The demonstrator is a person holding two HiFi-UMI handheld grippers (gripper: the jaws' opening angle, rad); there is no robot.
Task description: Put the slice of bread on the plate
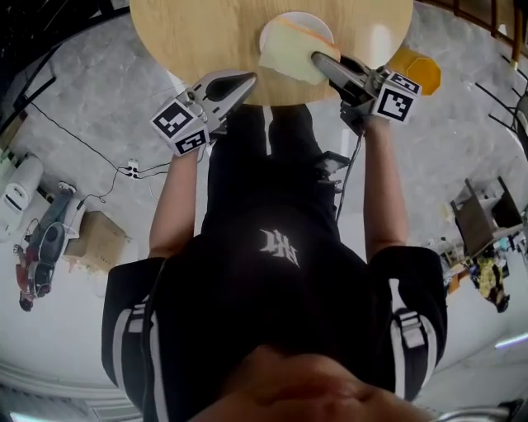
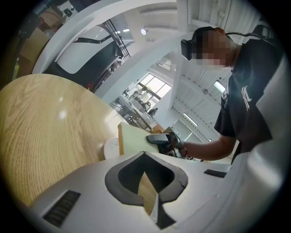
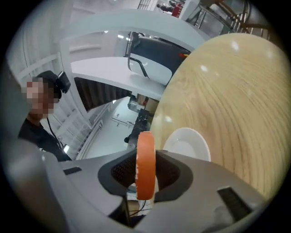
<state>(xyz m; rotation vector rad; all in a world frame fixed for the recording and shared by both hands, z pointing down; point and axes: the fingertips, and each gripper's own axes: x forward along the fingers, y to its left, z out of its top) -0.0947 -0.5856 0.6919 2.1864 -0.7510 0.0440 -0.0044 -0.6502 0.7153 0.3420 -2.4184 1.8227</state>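
Note:
A slice of bread (image 1: 289, 54), pale with an orange-brown crust, is clamped in my right gripper (image 1: 318, 59), which is shut on it. It hangs over the near part of a small white plate (image 1: 302, 16) on the round wooden table (image 1: 198, 33). I cannot tell whether it touches the plate. In the right gripper view the bread (image 3: 145, 182) stands edge-on between the jaws, with the plate (image 3: 187, 144) just beyond. The left gripper (image 1: 246, 81) rests at the table's near edge, left of the plate, shut and empty. Its view shows the bread (image 2: 134, 139) and the plate (image 2: 110, 148).
A yellow-orange object (image 1: 419, 72) sits just past the table's right edge. On the marble floor lie a cardboard box (image 1: 95, 241), a cable with a socket block (image 1: 132, 171) and other clutter at the left and right. The person's body fills the lower head view.

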